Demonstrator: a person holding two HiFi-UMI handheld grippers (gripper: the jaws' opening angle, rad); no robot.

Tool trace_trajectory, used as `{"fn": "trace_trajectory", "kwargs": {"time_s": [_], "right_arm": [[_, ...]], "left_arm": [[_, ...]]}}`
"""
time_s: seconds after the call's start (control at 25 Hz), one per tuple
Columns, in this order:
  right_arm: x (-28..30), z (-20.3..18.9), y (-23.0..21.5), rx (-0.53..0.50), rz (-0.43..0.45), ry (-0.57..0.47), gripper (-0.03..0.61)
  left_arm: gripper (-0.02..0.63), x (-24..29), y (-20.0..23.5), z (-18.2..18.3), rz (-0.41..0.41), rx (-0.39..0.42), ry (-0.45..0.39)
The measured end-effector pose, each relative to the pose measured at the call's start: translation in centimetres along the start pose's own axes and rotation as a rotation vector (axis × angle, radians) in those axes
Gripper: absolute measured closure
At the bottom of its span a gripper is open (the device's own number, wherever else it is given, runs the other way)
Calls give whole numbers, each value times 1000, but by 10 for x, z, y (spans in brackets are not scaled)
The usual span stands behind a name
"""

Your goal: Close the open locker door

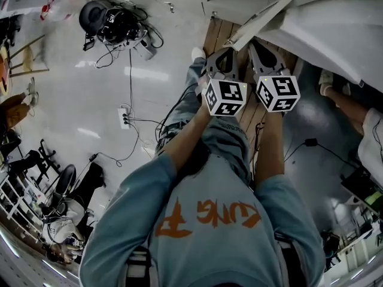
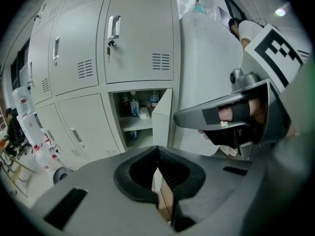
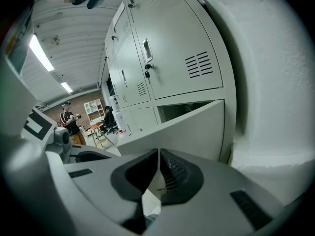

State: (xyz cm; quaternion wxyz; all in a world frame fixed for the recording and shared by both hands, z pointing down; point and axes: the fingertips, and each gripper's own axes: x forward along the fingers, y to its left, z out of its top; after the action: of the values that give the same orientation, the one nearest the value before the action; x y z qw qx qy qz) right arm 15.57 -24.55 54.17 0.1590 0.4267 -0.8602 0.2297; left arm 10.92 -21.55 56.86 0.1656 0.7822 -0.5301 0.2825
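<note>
The open locker door (image 3: 187,132) stands swung out on its right-hand hinge beside the white pillar (image 3: 275,107), free edge upright, its broad face just ahead of the right gripper (image 3: 158,156), likely nearer than the left gripper (image 2: 158,154); both grippers' jaws are pressed together, empty.

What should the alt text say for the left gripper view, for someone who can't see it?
A bank of grey lockers with one lower locker door swung open, bottles visible inside. The left gripper, jaws together and empty, points at it from the bottom, with the right gripper alongside at right.
</note>
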Motion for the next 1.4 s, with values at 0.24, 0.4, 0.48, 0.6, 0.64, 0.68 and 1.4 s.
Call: {"fn": "trace_trajectory", "kwargs": {"time_s": [0.24, 0.4, 0.48, 0.6, 0.64, 0.68, 1.4], "right_arm": [[14, 7, 0, 5, -3, 0, 541], [21, 10, 3, 7, 2, 7, 541], [25, 13, 5, 4, 9, 10, 541], [32, 16, 6, 1, 18, 16, 541], [34, 17, 7, 1, 19, 19, 541], [37, 18, 7, 2, 21, 21, 541], [82, 47, 7, 50, 36, 36, 541]], "left_arm": [[592, 8, 13, -3, -5, -5, 16], [592, 10, 24, -1, -1, -14, 12], [592, 12, 31, 1, 4, -12, 9], [592, 15, 40, 3, 5, 4, 4], [592, 16, 43, 3, 4, 14, 3], [592, 17, 47, 4, 3, 26, 1], [592, 47, 105, 28, 13, 160, -40]]}}
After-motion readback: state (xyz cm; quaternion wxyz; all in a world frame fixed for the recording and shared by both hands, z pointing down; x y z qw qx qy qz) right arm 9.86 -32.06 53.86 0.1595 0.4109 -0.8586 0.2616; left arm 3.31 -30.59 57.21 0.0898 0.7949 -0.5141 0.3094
